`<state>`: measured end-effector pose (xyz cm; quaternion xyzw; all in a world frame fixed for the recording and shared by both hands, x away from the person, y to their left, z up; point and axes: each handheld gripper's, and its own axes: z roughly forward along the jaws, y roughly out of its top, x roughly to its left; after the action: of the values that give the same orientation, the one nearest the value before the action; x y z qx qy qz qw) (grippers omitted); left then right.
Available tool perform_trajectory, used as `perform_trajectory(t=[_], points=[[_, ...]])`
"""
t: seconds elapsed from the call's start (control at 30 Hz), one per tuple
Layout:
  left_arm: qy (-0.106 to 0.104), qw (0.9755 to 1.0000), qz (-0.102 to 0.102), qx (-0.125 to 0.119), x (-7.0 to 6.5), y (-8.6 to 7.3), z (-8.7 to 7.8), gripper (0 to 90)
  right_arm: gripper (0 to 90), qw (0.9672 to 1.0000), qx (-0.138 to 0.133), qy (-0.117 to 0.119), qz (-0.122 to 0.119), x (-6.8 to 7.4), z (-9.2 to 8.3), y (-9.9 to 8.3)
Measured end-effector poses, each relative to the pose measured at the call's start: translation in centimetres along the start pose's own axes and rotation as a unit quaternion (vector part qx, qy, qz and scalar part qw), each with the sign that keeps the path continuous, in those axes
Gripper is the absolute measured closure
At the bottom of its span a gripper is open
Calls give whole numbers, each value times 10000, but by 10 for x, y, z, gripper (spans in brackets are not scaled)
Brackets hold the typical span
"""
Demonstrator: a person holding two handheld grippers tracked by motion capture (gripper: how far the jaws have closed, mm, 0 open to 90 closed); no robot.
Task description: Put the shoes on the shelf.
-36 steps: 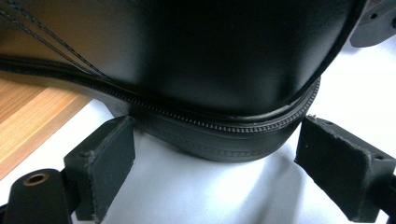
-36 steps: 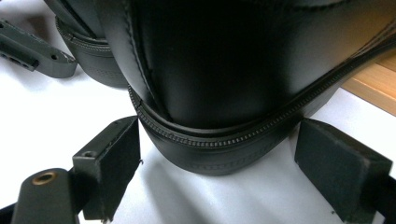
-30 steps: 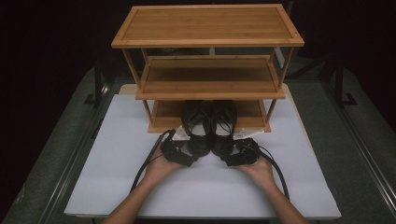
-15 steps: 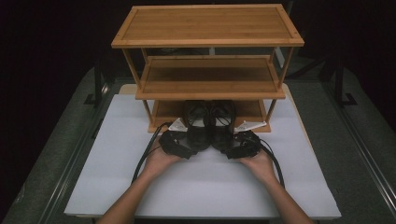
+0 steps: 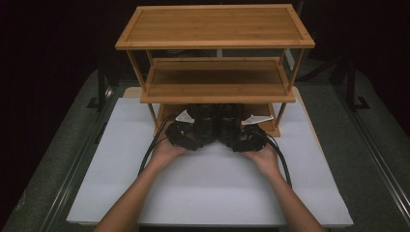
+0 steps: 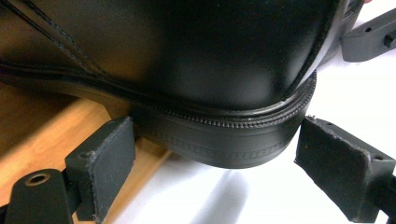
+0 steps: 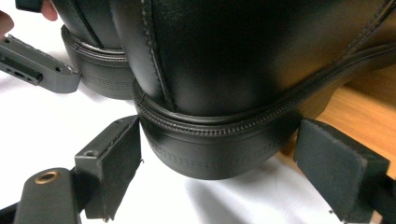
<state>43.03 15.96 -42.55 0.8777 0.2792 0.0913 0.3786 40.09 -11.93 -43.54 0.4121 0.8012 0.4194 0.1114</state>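
Note:
Two black leather shoes stand side by side, toes in on the bottom shelf (image 5: 166,114) of a bamboo rack (image 5: 215,26), heels out over the white board. My left gripper (image 5: 200,140) has its jaws on either side of the left shoe's (image 5: 204,121) heel. In the left gripper view that heel (image 6: 219,140) spans the gap, with the pads (image 6: 112,158) against its sole rim. My right gripper (image 5: 228,140) grips the right shoe's (image 5: 229,121) heel the same way. In the right gripper view that heel (image 7: 215,149) sits between both pads (image 7: 119,158).
The rack has three tiers; the middle shelf (image 5: 215,79) overhangs the shoes closely. A white board (image 5: 208,188) covers the table in front of the rack, with grey table edge (image 5: 367,159) and rails beyond. Cables trail back from both grippers along the forearms.
Both hands have moved away from the person toward the rack, carrying the two shoes with them; the shoes now reach farther in under the middle shelf.

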Motion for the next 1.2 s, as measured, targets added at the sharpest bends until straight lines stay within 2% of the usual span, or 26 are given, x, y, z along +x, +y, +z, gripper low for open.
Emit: perform_trajectory(t=[0.47,0.53,0.8,0.97,1.2], points=[[169,9998,-43,87,23,7,19,117,150,9994,-9,-341,-104,-12,24,14],[256,9996,-31,116,25,8,22,117,149,9993,5,-363,-76,-14,27,15],[364,9990,-7,265,31,13,31,115,146,9985,31,-531,-93,-20,37,18],[372,9989,-93,271,32,12,34,104,134,9986,75,-501,124,-21,43,14],[335,9991,-115,213,32,11,30,106,144,9988,84,-464,90,-22,40,14]])
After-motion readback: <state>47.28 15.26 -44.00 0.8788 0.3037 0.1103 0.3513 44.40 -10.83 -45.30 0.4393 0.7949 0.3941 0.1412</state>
